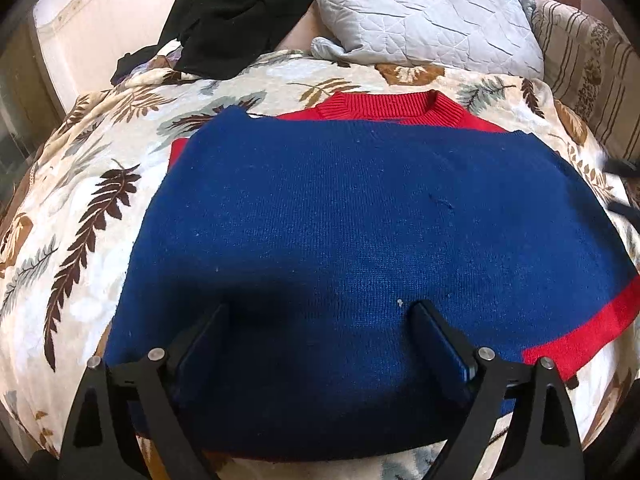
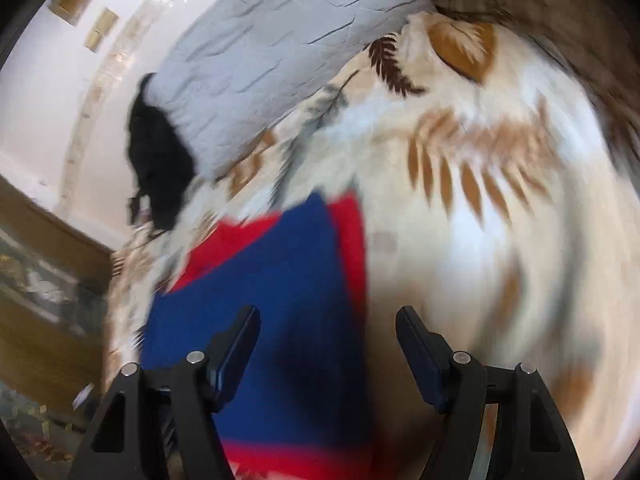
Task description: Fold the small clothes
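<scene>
A small blue and red knitted sweater (image 1: 340, 216) lies folded on the leaf-patterned bedspread (image 1: 80, 216), blue panel on top, red ribbed collar (image 1: 388, 106) at the far end. My left gripper (image 1: 320, 312) hovers open over the sweater's near part, fingers wide apart and nothing between the pads. In the blurred right wrist view the sweater (image 2: 276, 288) lies low and left; my right gripper (image 2: 328, 320) stands open above its right edge, gripping nothing. At the far right of the left wrist view, dark blurred tips of the right gripper (image 1: 622, 170) show.
A grey quilted pillow (image 1: 424, 12) and a pile of black clothes (image 1: 232, 16) lie at the far end of the bed. A striped cushion (image 1: 588, 76) is at the far right. The white wall (image 2: 60, 92) and a wooden frame (image 2: 48, 232) border the bed's left.
</scene>
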